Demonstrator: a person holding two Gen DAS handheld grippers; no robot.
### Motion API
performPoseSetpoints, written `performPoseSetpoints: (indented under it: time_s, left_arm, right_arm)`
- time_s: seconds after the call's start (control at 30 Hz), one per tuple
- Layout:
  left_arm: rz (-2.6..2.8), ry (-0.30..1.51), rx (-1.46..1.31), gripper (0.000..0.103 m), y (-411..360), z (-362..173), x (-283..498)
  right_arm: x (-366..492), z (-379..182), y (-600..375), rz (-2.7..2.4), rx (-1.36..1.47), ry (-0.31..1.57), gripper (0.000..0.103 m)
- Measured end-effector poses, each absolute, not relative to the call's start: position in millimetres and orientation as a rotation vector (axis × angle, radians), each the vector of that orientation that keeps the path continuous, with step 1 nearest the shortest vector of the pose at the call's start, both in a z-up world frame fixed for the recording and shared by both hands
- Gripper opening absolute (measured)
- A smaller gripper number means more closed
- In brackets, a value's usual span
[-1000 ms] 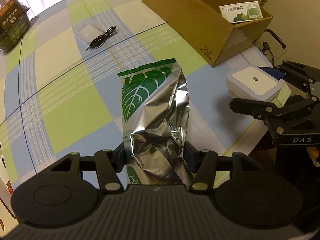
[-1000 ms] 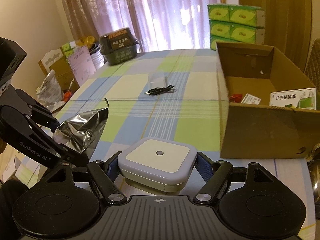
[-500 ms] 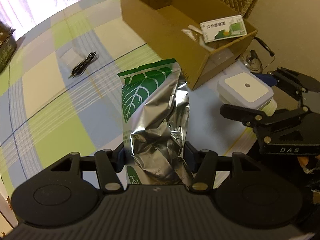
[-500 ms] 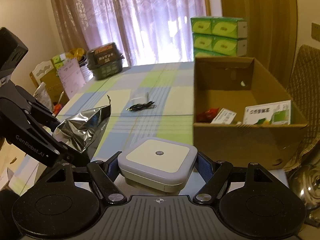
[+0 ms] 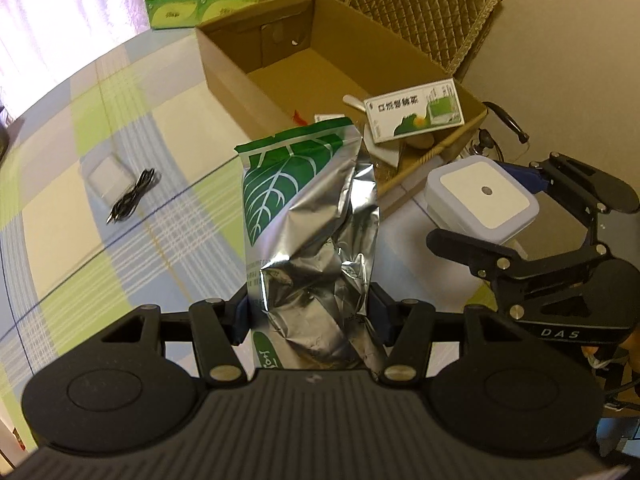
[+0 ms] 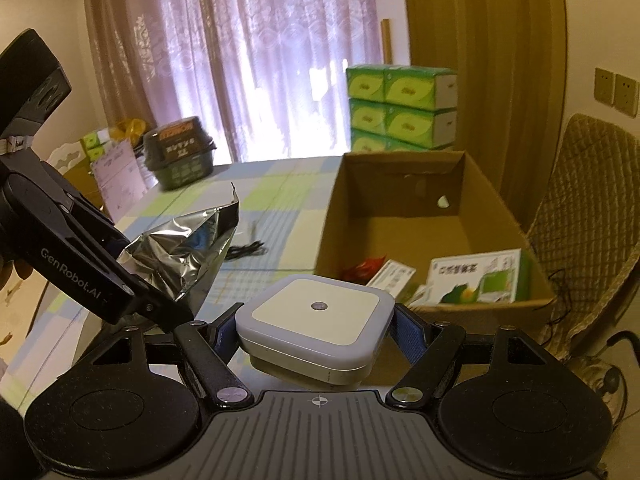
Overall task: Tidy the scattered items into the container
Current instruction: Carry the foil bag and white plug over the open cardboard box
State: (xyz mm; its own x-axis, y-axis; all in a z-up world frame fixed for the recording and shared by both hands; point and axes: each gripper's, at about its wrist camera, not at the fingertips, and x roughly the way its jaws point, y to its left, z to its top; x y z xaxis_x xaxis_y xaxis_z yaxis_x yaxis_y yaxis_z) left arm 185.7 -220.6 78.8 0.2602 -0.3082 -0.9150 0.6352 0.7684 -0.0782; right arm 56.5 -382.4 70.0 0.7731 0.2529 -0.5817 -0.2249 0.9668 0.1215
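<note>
- Left wrist view: the left gripper (image 5: 308, 312) is clamped on a crinkly silver foil pouch (image 5: 308, 216) with a green leaf print, which sticks straight out ahead of the fingers, up off the table.
- The open cardboard box (image 5: 228, 68) sits just ahead and a bit right; the pouch's top edge overlaps its near wall. Inside it lies a white and green carton (image 5: 416, 110).
- Off to the left there's plenty of bare checked tablecloth (image 5: 80, 240), with only a coiled black cable (image 5: 132, 198) next to a small clear packet.
- The right gripper (image 5: 520, 208) is close on the right, level with this one.
- Right wrist view: the right gripper's fingers pinch a square white plug-in light (image 6: 316, 320) from both sides, held flat and short of the box's near rim.
- Only this view shows the curtain, the stacked green tissue boxes (image 6: 400, 108) behind the box and the chair at right.
</note>
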Motion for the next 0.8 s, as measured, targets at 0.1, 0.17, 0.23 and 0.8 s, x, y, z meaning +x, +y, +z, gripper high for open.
performPoseSetpoints:
  time_s: [0.1,0.17,0.23,0.8]
  left_arm:
    - [-0.661,1.138,0.338,0.053,-229.9,82.2,190.3]
    - [-0.666,1.138,0.337,0.053,-235.0,84.2,193.1]
    - [-0.67,1.137,0.34,0.053,-240.3,86.4,196.0]
    - [-0.678,1.136,0.334,0.053,-278.5,94.3,227.6]
  right_arm:
    - [60.8,74.5,-390.8,0.248,0.04,0.627,0.078]
    - [63.4,76.4,-396.0,0.242,0.039,0.623,0.078]
    - [66.9,78.7,-400.9,0.237,0.035,0.618,0.078]
    - [100.7,87.3,-434.9,0.198,0.012,0.598,0.078]
